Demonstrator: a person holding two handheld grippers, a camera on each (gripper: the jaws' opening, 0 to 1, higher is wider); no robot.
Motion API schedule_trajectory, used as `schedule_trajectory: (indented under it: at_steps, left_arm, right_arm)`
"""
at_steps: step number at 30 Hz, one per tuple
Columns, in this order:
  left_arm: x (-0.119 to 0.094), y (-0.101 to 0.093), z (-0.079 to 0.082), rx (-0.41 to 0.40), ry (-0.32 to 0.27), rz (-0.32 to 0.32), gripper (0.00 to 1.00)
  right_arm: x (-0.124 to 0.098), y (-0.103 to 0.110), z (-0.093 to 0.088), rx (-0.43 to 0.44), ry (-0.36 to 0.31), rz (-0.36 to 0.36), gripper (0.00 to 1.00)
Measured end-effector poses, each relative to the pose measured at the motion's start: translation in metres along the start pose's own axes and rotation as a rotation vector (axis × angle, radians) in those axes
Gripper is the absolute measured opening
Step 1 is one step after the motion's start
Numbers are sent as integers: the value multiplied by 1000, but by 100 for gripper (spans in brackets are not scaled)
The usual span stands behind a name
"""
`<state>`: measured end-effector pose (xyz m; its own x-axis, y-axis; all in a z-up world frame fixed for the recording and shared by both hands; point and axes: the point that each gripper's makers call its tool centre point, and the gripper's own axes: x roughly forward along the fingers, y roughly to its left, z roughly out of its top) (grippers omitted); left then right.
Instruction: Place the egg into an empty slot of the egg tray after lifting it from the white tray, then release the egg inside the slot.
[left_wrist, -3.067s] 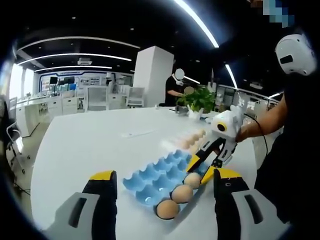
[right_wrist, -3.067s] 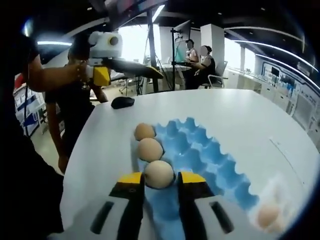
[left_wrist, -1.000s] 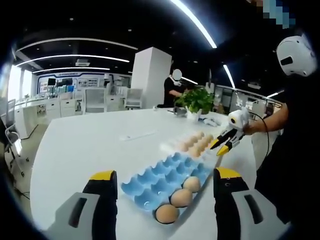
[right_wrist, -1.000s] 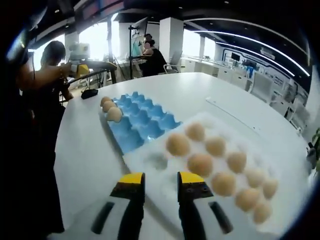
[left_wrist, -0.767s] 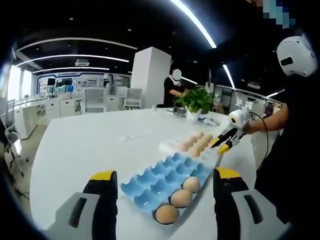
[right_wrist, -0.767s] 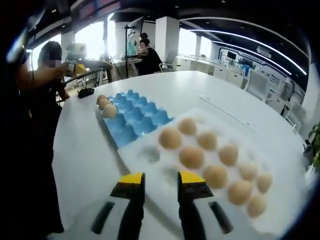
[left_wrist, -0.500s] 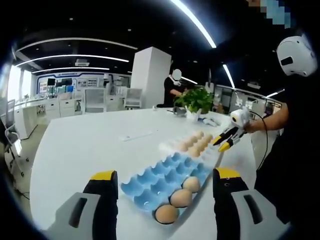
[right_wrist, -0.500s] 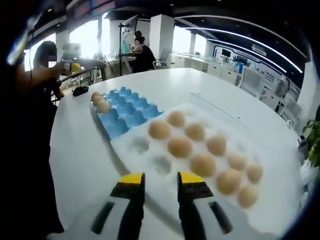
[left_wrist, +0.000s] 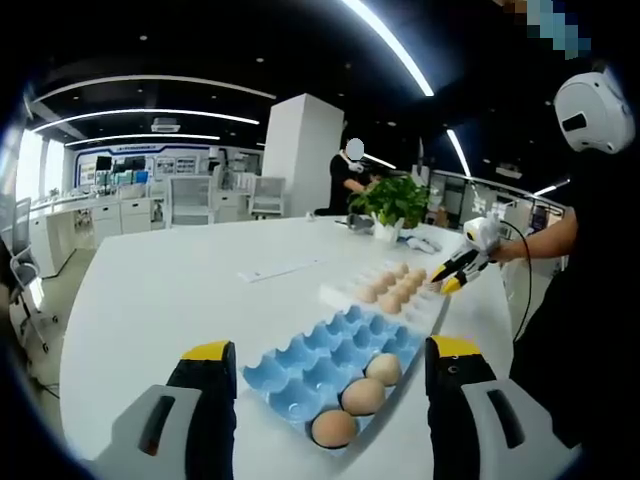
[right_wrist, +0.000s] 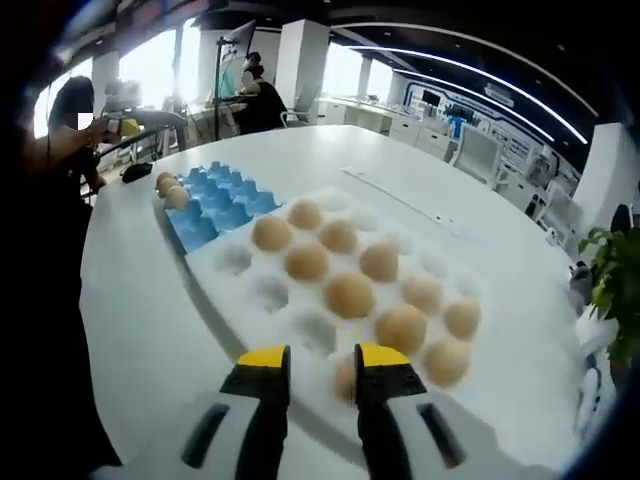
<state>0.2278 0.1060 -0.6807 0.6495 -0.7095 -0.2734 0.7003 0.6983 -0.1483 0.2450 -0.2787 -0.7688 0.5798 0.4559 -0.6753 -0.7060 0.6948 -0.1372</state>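
Note:
The blue egg tray (left_wrist: 318, 352) lies just ahead of my left gripper (left_wrist: 331, 350), which is wide open and holds nothing. Three brown eggs (left_wrist: 361, 396) fill the tray's near row. Behind it sits the white tray (left_wrist: 352, 287) with several eggs. My right gripper (left_wrist: 448, 281), in a person's hand, hovers at the white tray's far right end. In the right gripper view, my right gripper (right_wrist: 323, 358) is open low over the white tray (right_wrist: 238, 258). One egg (right_wrist: 344, 380) lies just beyond the gap between its tips, ungripped. The blue tray (right_wrist: 222, 208) lies further back on the left.
The trays rest on a large white table (left_wrist: 160, 290). A flat white strip (left_wrist: 277, 268) lies on the table past the trays, and a potted plant (left_wrist: 392, 200) stands at the far edge. The person (right_wrist: 70, 130) stands at the table's left in the right gripper view.
My right gripper left the third egg in the blue tray, crossed to the white tray and has come down lower over its eggs. The left gripper has stayed still and open.

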Motion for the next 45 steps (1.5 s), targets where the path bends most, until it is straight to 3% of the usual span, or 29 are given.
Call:
schedule_trajectory:
  at_steps: [5, 12, 21, 22, 24, 30, 40, 42, 44, 45]
  left_arm:
    - [0, -1, 1, 2, 0, -4, 78]
    - [0, 0, 2, 3, -3, -4, 77]
    - [0, 0, 1, 0, -2, -4, 76]
    - [0, 0, 1, 0, 0, -3, 76]
    - [0, 0, 2, 2, 0, -1, 76]
    - [-1, -1, 2, 1, 3, -1, 75]
    - [0, -2, 0, -3, 10, 2, 74]
    - [0, -2, 0, -5, 13, 1, 73]
    - [0, -1, -1, 0, 21, 2, 72]
    - [0, 0, -1, 2, 21, 3, 72]
  right_arm:
    - [-2, -17, -7, 14, 21, -46, 25]
    - [-1, -26, -17, 18, 64, -56, 25]
    - [5, -24, -22, -25, 138, -9, 26]
    - [6, -20, -25, 1, 167, 29, 24]
    - [6, -22, -27, 66, 209, 35, 25]
    - [11, -23, -27, 85, 319, 114, 26]
    - [13, -20, -29, 45, 330, 144, 27]
    - [12, -21, -29, 110, 354, 91, 26]
    - [12, -21, -28, 78, 346, 94, 26]
    - [11, -22, -29, 123, 338, 71, 26]
